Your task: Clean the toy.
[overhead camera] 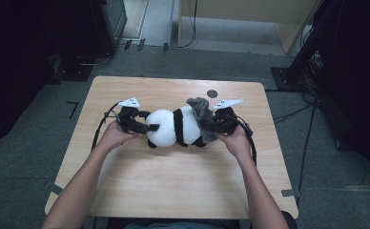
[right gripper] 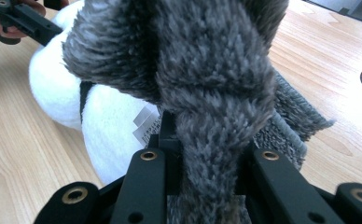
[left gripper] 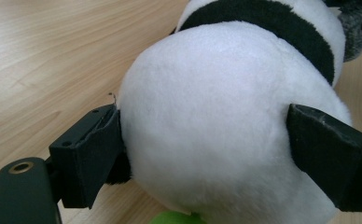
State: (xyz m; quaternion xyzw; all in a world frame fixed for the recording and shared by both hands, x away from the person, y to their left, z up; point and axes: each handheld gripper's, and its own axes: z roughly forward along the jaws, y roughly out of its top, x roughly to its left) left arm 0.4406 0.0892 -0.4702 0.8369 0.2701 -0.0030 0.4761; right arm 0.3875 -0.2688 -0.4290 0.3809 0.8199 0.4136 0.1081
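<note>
Fig.: Person at a wooden table (overhead camera: 173,191), one hand-held gripper per hand, working a plush panda (overhead camera: 176,128) and a grey fuzzy cloth (overhead camera: 201,114).

Panda lies on its side near table centre, head toward the person's left, body w/ black band toward the right. In the left gripper view the white head (left gripper: 207,121) sits between the two black jaws, table surface behind it.

Left gripper (overhead camera: 142,125): jaws stand wide, one each side of the head; pads at the fur's edge or just brushing it, w/o visible squeeze. Read as a loose bracket, not a firm grip.

Right gripper (overhead camera: 216,125): jaws narrow, clamped on a bunched strand of the cloth (right gripper: 207,93), which rises between them and drapes over the panda's rear end. A white sewn-in label (right gripper: 145,122) shows on the body (right gripper: 114,130) just beside the jaws.

Progress (judgement): cloth appears partly on the toy, gathered at the back end only; most of body and the head are bare. Whether it is going on or coming off cannot be told. Either way, approx. mid-task: cloth is secured on the right, toy steadied on the left, main pull over the body yet to do.
</note>
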